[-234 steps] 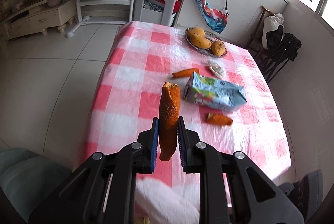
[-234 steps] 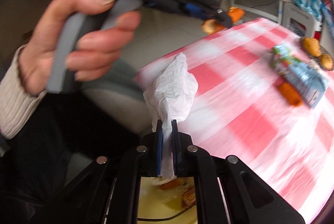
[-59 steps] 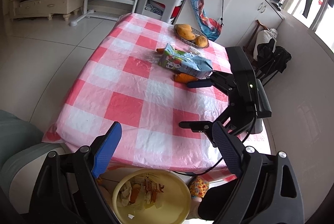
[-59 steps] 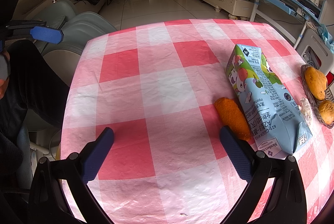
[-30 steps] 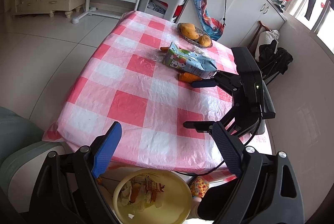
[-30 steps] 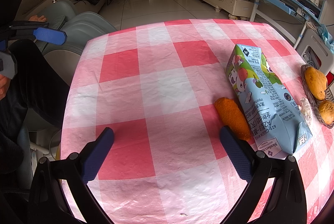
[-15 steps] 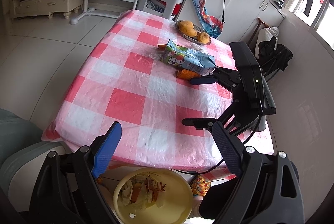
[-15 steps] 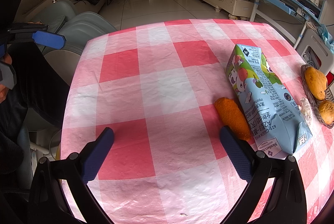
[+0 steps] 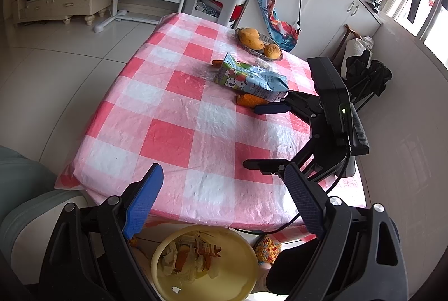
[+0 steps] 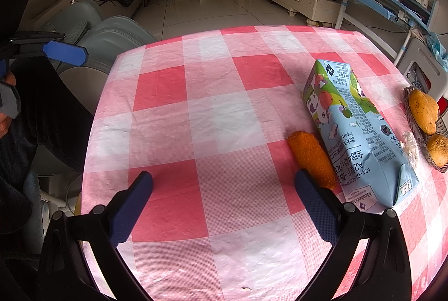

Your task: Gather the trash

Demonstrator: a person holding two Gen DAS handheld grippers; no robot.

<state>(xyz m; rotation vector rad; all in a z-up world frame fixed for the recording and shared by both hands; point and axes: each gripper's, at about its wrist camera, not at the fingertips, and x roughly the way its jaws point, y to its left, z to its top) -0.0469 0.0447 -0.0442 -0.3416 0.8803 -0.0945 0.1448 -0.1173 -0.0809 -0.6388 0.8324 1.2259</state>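
Tongs: left tongs point(image 9: 221, 200) gape wide with nothing between them, above the yellow bowl point(image 9: 246, 253); right tongs point(image 10: 224, 198) likewise spread and unloaded over the worktop point(image 10: 196, 110).
Carton: one crumpled milk carton point(image 10: 352, 132) lies flat at the right, beside the fruit basket point(image 9: 246, 48).
Carton handling: probably light and collapsible; gripping across its narrow body seems safest.
Peels: one orange peel point(image 10: 312, 158) touches the carton's near side; a second point(image 9: 216, 62) peeks out beyond it.
Peel handling: likely soft, bendable, slightly slick; take it mid-length.
Wrapper: one small clear scrap point(image 10: 410, 146), flimsy.
Bowl: one, below the worktop's near edge, already holding scraps.
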